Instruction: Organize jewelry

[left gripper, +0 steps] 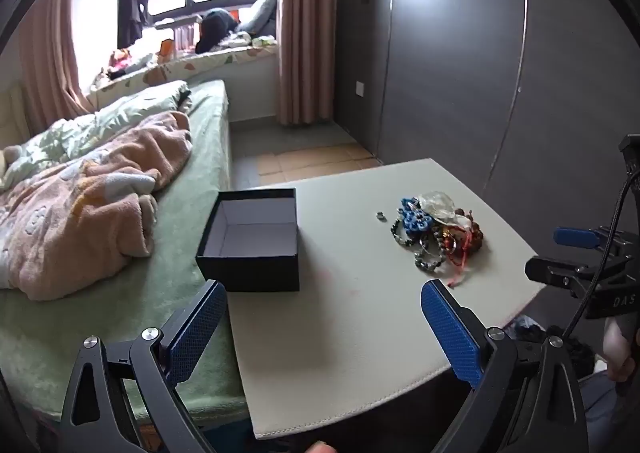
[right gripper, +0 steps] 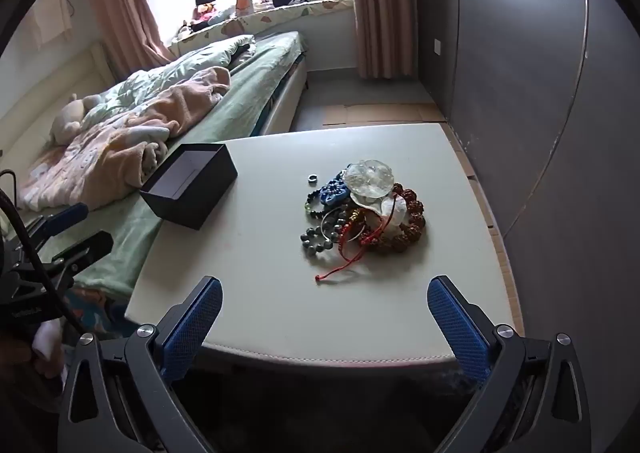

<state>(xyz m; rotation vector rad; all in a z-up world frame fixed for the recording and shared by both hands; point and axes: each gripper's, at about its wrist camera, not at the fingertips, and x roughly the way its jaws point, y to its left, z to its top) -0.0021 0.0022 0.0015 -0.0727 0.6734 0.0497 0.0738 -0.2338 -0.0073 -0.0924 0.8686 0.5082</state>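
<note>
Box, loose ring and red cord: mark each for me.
Box (right gripper: pixel 188 189): right wrist view, on its dark near wall.
Ring (right gripper: pixel 311 178): right wrist view, on its band, apart from the pile.
Red cord (right gripper: pixel 340 271): right wrist view, on its trailing strand.

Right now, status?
Left claw open, empty; right claw open, empty. Tangled bead jewelry pile untouched on white table. Open black box empty. Nothing blocking.

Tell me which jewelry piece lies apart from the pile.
The small ring: it lies alone on the table, beside the pile, toward the black box.
</note>
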